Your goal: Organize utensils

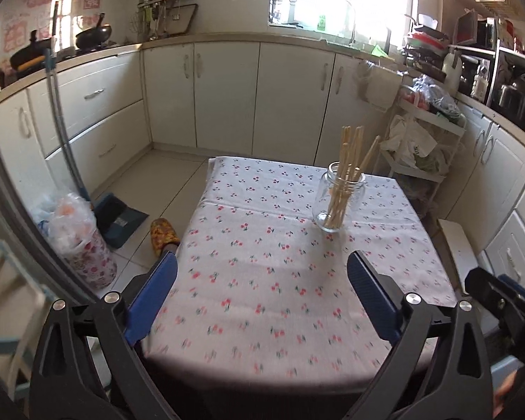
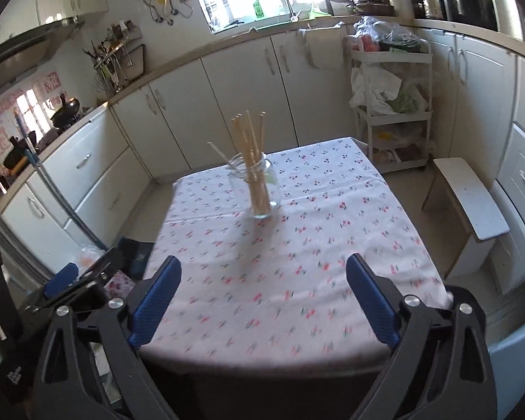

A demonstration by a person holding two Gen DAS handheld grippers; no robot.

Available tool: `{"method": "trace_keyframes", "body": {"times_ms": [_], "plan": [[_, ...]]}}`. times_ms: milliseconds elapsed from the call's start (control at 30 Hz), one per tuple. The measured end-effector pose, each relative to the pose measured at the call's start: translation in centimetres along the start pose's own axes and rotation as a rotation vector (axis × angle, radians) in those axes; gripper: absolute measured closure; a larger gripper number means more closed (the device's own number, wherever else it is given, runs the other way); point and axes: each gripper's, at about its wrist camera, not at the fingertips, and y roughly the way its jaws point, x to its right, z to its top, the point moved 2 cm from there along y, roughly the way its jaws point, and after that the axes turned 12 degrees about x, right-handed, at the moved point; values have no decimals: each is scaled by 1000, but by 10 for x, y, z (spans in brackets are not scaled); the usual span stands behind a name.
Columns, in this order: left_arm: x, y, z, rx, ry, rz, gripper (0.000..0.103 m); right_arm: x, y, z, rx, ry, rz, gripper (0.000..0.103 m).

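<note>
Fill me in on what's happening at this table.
Nobody is handling anything right now. The left gripper and right gripper both hang open and empty over the near edge of the cherry-print tablecloth. The chopsticks stand in the glass jar towards the far side of the table.

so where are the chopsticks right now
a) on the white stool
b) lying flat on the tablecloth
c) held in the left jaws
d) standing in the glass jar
d: the chopsticks stand bundled in the glass jar on the cherry-print tablecloth, while the left gripper and the right gripper both show open, empty jaws.
</note>
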Motion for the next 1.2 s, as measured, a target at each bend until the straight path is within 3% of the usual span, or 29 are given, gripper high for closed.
{"method": "trace_keyframes", "body": {"times_ms": [333,500,700,1200], "plan": [[-19,-117,-1,60,-10,2,8,-25,-96,-38,-10,-48,2,9],[-26,-152,-4,79,-13,-4,8,-36,-130,-38,59,-90,16,7],[-32,-172,0,95,10,38,8,-40,-150,-36,105,-100,30,7],[-28,-183,10,131,21,38,8,-42,-156,-34,125,-107,57,7]]}}
